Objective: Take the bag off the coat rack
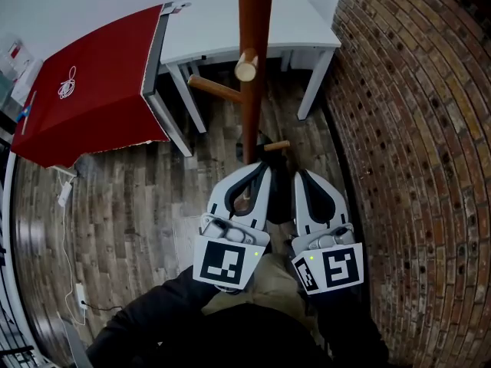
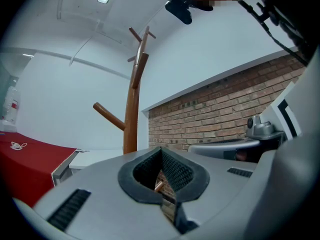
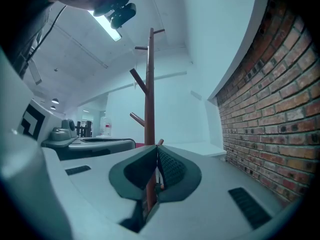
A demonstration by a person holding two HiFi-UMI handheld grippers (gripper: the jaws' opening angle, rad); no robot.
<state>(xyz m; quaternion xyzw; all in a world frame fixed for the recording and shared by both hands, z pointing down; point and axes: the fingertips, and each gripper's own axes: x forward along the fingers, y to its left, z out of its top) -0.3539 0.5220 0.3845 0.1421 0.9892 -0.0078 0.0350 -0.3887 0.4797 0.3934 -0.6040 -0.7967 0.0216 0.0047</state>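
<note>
The coat rack point(image 1: 253, 90) is set just ahead of the left gripper point(image 1: 263, 169) and the right gripper point(image 1: 300, 175), which are held side by side. Behind the rack a table point(image 1: 230, 29) is placed, with a cloth-covered table point(image 1: 92, 90) to its left. A brick wall point(image 1: 414, 144) is met right of the right gripper. A cable point(image 1: 69, 259) is laid on the floor point(image 1: 138, 205), well left of the left gripper.
</note>
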